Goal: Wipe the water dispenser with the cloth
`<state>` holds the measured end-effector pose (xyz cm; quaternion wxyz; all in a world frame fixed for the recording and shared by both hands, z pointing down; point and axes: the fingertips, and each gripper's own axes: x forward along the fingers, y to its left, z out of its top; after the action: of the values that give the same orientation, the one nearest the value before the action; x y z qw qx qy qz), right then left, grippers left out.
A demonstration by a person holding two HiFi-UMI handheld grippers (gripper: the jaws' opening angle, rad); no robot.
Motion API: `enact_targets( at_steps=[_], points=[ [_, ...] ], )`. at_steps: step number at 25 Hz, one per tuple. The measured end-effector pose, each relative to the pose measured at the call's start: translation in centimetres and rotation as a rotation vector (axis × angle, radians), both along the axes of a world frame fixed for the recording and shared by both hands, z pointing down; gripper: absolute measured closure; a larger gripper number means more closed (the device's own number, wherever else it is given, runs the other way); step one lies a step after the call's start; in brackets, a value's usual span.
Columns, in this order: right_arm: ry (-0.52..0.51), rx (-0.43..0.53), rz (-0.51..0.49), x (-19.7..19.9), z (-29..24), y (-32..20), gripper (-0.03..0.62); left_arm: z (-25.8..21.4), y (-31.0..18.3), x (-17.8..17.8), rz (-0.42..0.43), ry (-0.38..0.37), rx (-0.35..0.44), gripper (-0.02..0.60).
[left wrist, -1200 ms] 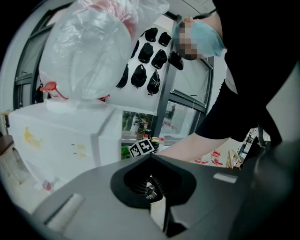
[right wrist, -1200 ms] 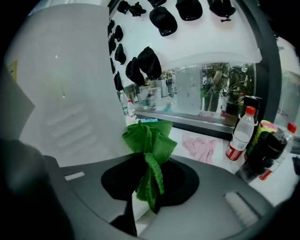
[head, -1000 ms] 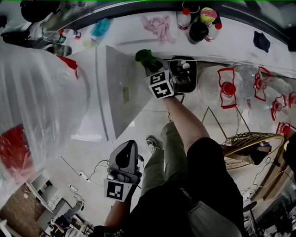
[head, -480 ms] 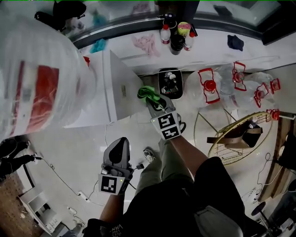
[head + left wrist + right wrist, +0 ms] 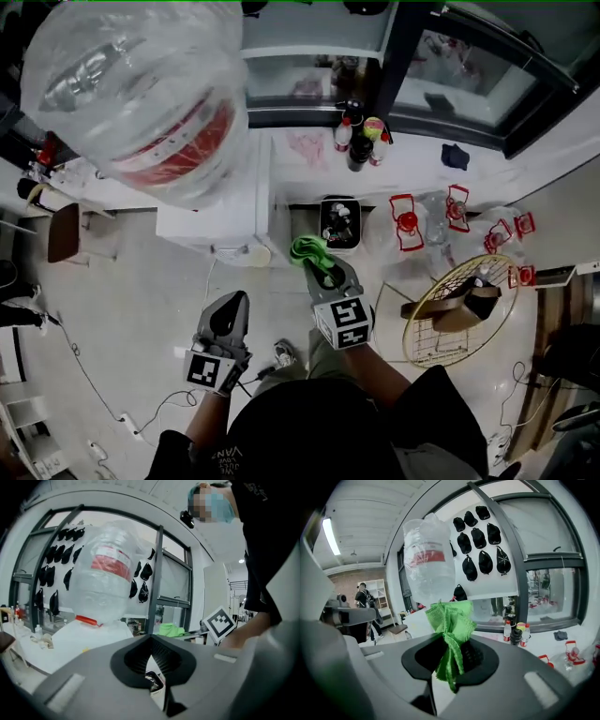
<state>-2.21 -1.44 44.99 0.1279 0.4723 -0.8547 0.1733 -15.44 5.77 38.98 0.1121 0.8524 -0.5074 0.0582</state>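
Observation:
The white water dispenser (image 5: 208,228) stands against the wall with a big clear bottle (image 5: 141,89) upside down on top. My right gripper (image 5: 316,260) is shut on a bunched green cloth (image 5: 307,248), held just right of the dispenser's lower corner and apart from it. In the right gripper view the cloth (image 5: 451,623) hangs pinched between the jaws, with the bottle (image 5: 429,562) beyond. My left gripper (image 5: 233,302) hangs lower left, shut and empty. The left gripper view shows its jaws closed together, the bottle (image 5: 105,578) and the cloth (image 5: 171,630) ahead.
A black bin (image 5: 339,223) stands right of the dispenser. Empty water jugs with red handles (image 5: 441,220) and a round wire basket (image 5: 459,314) lie further right. Small bottles (image 5: 361,131), a pink rag (image 5: 305,145) and a dark cloth (image 5: 455,155) rest on the sill. Cables (image 5: 94,394) run over the floor.
The right gripper with the cloth has come away from the dispenser's side panel and now sits lower, off it. The head view has pulled back. The left gripper stays shut.

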Motion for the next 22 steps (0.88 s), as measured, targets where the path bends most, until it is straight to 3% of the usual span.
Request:
enact_targets(
  at_steps=[4, 10, 22],
  points=[
    [0.015, 0.038, -0.026, -1.5, -3.9, 3.3, 0.507, -1.1, 2.4, -2.7, -0.033, -0.018, -0.01, 0.58],
    [0.036, 0.081, -0.065, -2.8, -7.6, 6.9, 0.507, -2.9, 4.8, -5.3, -0.089, -0.012, 0.035, 0.58],
    [0.073, 0.131, -0.111, -6.7, -10.4, 12.2, 0.507, -4.6, 9.3, -12.1, -0.158, -0.03, 0.115, 0.58]
  ],
)
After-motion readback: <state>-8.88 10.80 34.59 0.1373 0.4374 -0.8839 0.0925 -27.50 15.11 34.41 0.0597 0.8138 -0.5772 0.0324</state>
